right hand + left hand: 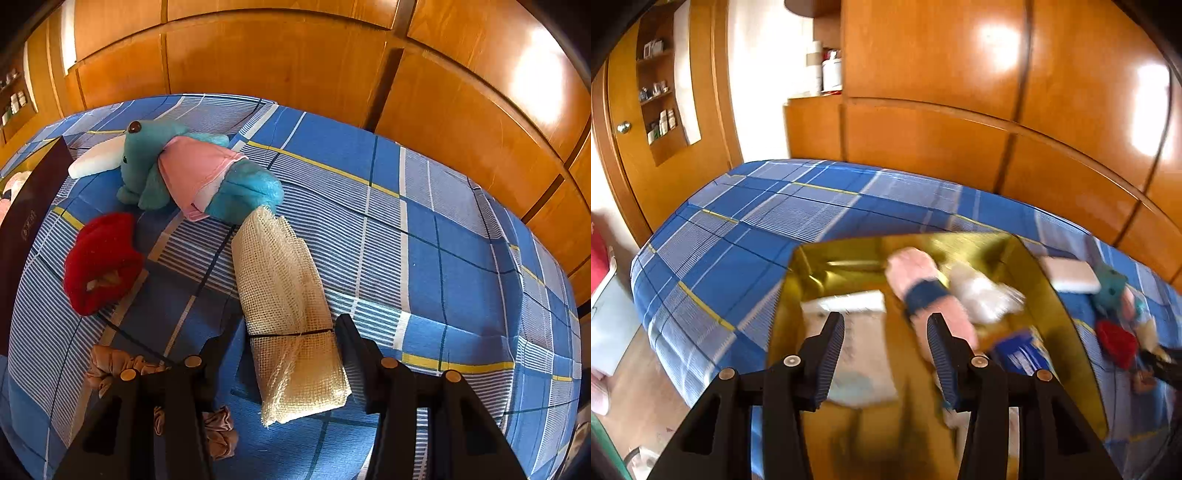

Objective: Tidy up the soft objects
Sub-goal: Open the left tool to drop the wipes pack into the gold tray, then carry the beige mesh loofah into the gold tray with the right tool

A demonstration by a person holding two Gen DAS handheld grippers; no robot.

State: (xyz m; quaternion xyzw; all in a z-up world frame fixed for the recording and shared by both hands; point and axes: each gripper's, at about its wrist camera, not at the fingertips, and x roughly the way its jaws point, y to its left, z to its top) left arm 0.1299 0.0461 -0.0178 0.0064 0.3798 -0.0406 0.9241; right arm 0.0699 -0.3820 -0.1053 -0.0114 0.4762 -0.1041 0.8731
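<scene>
Two grippers busy on the bed [461, 206]. Over at the left gripper [886, 354]: jaws apart, nothing clamped, hovering above the gold box [1067, 295], already holding a pink toy [923, 280] and white plush [982, 295]. Moving to the right gripper [291, 354]: clenched around the mesh roll [284, 295], not yet lifted. Next, probably, carrying it across into the box.

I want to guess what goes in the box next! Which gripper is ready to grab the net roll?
Right. The right gripper already has the beige net roll between its fingers on the bed. The left gripper hangs empty over the gold box.
</scene>
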